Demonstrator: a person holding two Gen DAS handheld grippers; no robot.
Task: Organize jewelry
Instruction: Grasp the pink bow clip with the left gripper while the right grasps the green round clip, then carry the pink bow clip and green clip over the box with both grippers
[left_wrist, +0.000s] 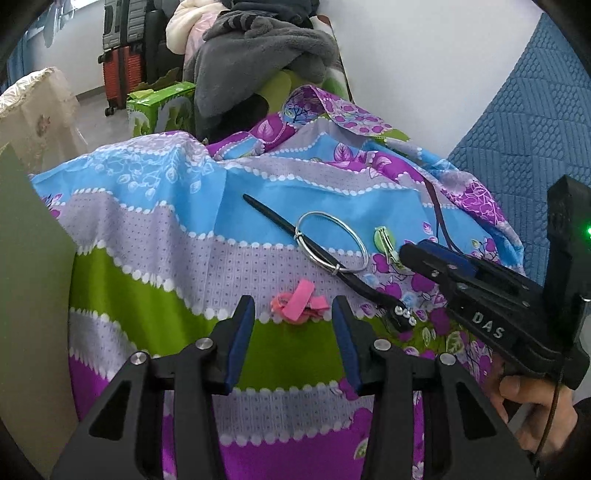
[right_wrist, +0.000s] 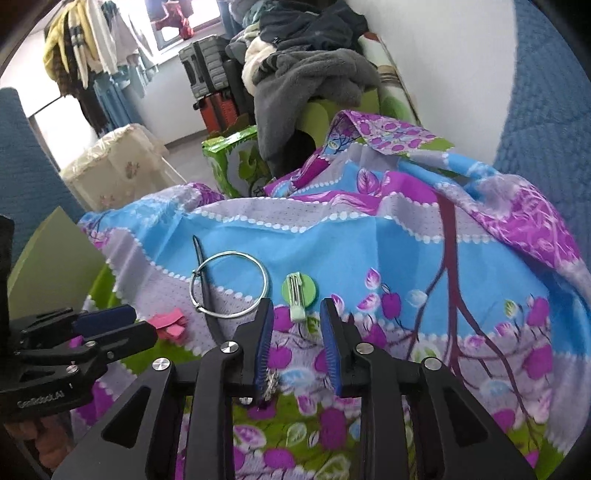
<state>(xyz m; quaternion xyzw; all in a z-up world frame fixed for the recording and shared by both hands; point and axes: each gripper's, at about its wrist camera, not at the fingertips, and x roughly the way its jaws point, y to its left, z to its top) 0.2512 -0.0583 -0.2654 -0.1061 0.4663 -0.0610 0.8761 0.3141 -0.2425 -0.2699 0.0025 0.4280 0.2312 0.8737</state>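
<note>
Pink bow clip (left_wrist: 298, 302) lay on the patterned cloth (left_wrist: 155, 229) just ahead of your left gripper (left_wrist: 293, 312), jaws apart. Right gripper (right_wrist: 297, 314), also agape, faced the green clip (right_wrist: 299, 291); silver bangle (right_wrist: 229, 283) beside it.

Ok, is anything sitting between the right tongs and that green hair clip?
Nothing visible. The right tongs are open, and the green hair clip lies on the cloth just ahead of the gap. The silver bangle and black hair stick lie off to the left, clear of that line.
</note>
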